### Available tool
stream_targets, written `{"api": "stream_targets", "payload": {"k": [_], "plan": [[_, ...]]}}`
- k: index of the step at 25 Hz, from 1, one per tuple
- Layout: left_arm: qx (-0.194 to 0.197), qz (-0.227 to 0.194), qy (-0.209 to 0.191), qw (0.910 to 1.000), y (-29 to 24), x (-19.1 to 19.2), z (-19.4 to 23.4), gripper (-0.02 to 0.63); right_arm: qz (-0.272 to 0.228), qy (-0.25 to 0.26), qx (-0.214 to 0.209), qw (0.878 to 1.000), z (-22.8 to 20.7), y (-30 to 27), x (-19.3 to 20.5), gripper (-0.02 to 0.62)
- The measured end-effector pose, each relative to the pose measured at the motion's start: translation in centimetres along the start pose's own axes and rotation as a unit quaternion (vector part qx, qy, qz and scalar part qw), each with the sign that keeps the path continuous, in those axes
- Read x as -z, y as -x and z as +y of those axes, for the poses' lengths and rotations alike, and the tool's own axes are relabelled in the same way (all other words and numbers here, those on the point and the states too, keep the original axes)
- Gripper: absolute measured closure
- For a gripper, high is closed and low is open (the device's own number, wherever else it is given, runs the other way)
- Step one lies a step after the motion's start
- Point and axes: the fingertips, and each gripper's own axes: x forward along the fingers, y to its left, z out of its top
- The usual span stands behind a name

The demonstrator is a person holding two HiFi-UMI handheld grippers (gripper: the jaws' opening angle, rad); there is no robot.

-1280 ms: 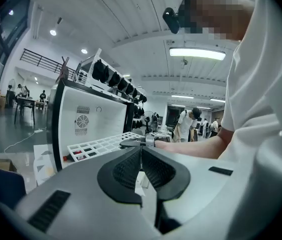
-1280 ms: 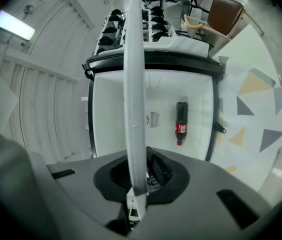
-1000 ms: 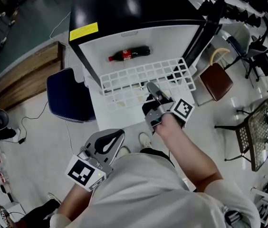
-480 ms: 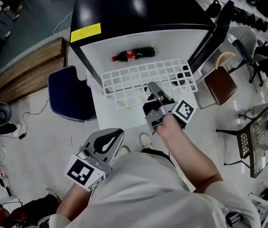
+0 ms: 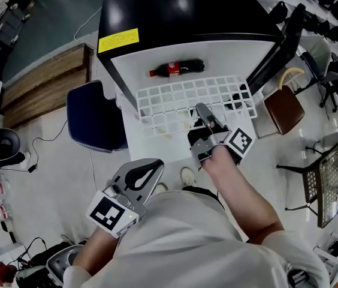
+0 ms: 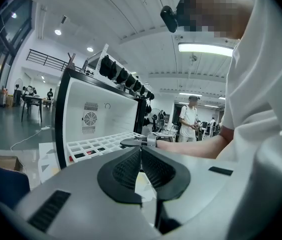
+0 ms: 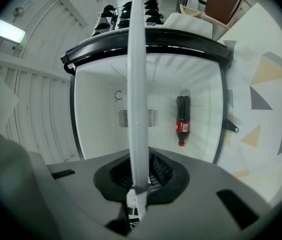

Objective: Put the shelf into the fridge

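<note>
White grid shelf (image 5: 181,98) was held flat in front of the open fridge (image 5: 181,17), spanning nearly the width of the white interior, its far edge at the mouth of the opening. The right hand-held gripper (image 5: 205,111) was clamped on the shelf's near edge, right of its middle, with the shelf stretching away from the jaws toward the fridge. In the right gripper view the shelf showed edge-on, a thin white bar running up from between the pads that pinched it. Beyond the shelf a cola bottle (image 5: 178,68) lay inside the fridge, apart from the shelf. The left hand-held gripper (image 5: 151,167) hung low beside the person's body, well short of the shelf, its jaws pressed together with nothing between them.
</note>
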Motion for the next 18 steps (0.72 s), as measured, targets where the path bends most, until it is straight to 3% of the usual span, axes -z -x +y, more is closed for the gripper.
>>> {"api": "stream_targets", "payload": {"k": [18], "plan": [[-0.011,-0.010,-0.004,0.9999,-0.35,0.44,-0.11,0.583,0.019,0.010,0.005,1.000,-0.47,-0.49,0.01,0.568]]}}
